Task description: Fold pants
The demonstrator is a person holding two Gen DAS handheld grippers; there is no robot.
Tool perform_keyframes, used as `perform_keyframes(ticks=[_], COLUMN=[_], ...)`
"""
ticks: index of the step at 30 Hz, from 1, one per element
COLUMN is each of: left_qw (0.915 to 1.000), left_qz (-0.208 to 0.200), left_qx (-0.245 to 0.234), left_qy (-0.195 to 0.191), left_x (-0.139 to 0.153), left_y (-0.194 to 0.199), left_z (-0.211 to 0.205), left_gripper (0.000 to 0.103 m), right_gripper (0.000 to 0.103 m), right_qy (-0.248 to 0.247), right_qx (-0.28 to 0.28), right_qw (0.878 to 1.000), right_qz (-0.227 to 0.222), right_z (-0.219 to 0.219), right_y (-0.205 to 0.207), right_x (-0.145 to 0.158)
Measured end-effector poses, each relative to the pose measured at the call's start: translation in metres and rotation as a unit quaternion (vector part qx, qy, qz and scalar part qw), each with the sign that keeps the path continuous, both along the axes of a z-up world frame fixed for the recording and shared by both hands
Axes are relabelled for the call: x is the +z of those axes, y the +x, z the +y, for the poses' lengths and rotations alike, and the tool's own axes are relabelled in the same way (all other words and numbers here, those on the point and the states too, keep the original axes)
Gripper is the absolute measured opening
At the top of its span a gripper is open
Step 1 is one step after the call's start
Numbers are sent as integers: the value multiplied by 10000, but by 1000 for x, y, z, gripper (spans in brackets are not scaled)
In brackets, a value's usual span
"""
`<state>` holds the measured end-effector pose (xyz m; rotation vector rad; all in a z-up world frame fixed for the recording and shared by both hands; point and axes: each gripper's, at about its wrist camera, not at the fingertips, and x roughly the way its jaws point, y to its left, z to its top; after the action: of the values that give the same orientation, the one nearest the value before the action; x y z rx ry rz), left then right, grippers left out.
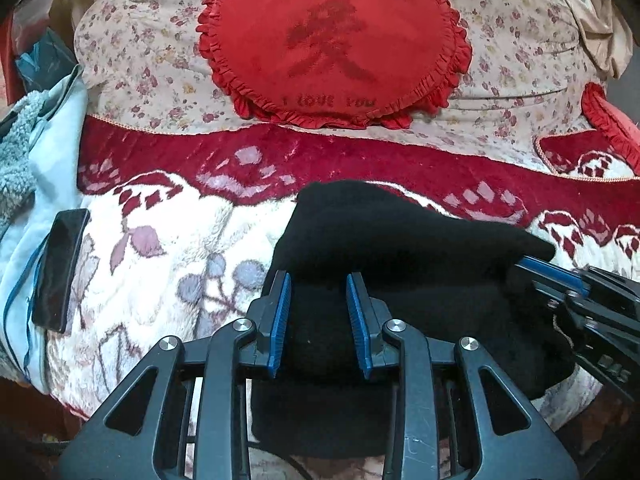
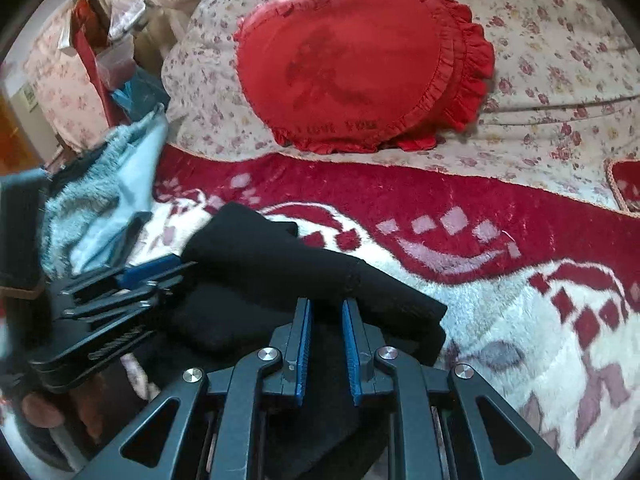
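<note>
The pants (image 1: 384,248) lie on the blanket (image 1: 168,216) at the near middle of the bed. Far behind them a heart-shaped cushion (image 1: 332,40) rests on the quilt (image 1: 132,60). A phone (image 1: 60,268) lies at the left.

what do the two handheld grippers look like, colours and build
Both match: the left gripper and right gripper are black, angular linkage frames with triangular cutouts and round silver pivot bolts. Each finger carries a flat blue ribbed pad. No hand, sleeve or gripper cable shows.
</note>
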<state>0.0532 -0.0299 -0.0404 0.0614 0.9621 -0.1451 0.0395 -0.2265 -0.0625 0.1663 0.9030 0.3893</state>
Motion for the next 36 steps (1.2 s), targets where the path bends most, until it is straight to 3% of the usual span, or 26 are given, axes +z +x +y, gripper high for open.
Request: perform_keyframes(ticks=[7, 10, 12, 15, 16, 18, 19, 20, 22, 23, 26, 30, 33, 34, 36], left_qw=[9999, 9999, 9997, 9992, 9987, 9977, 9973, 9964, 9943, 9919, 9862, 9830, 9822, 9832, 9880], left_qz=[-99, -9, 115, 170, 207, 211, 186, 164, 187, 237, 450, 624, 600, 579, 469], left_qx=[79, 80, 111, 120, 105, 128, 181, 262, 381, 483, 550, 569, 493, 396, 259], left_qy=[-70, -95, -168, -355, -447, -626, -689, -790, -977, -1148, -1497, -1633, -1709, -1687, -1451], left_x=[9, 0, -9, -8, -5, 1, 3, 5, 5, 2, -9, -26, -24, -21, -12], left_y=[-26, -34, -34, -35, -35, -34, -33, -30, -25, -21, -13, -7, -5, -4, -3], left_z=[13, 19, 21, 28, 30, 38, 42, 48, 54, 59, 62, 57, 53, 49, 38], left_gripper=[28, 28, 31, 33, 33, 33, 34, 44, 64, 66, 66, 66, 63, 51, 49], right_gripper=[15, 16, 16, 16, 17, 31, 42, 48, 49, 49, 52, 57, 47, 42, 38], right_qy=[5, -92, -178, 130, 234, 431, 524, 646, 921, 990, 1289, 1702, 1731, 1664, 1467], right_qx=[468, 553, 566, 502, 486, 306, 166, -4, -334, -426, -524, -498, -455, -407, -308], right_qw=[9988, 9984, 9977, 9983, 9983, 9986, 9985, 9979, 9951, 9939, 9881, 9805, 9809, 9828, 9878], right_qz=[-147, 12, 331, 273, 228, 47, -16, -43, 95, 232, 652, 840, 767, 696, 413], right_z=[14, 17, 19, 12, 8, -6, -14, -23, -40, -44, -47, -41, -39, -38, -36], right_y=[-49, -64, -67, -73, -75, -78, -79, -79, -73, -68, -51, -35, -27, -26, -23], right_x=[21, 9, -15, -18, -12, -1, 2, 3, -4, -9, -34, -50, -47, -43, -27])
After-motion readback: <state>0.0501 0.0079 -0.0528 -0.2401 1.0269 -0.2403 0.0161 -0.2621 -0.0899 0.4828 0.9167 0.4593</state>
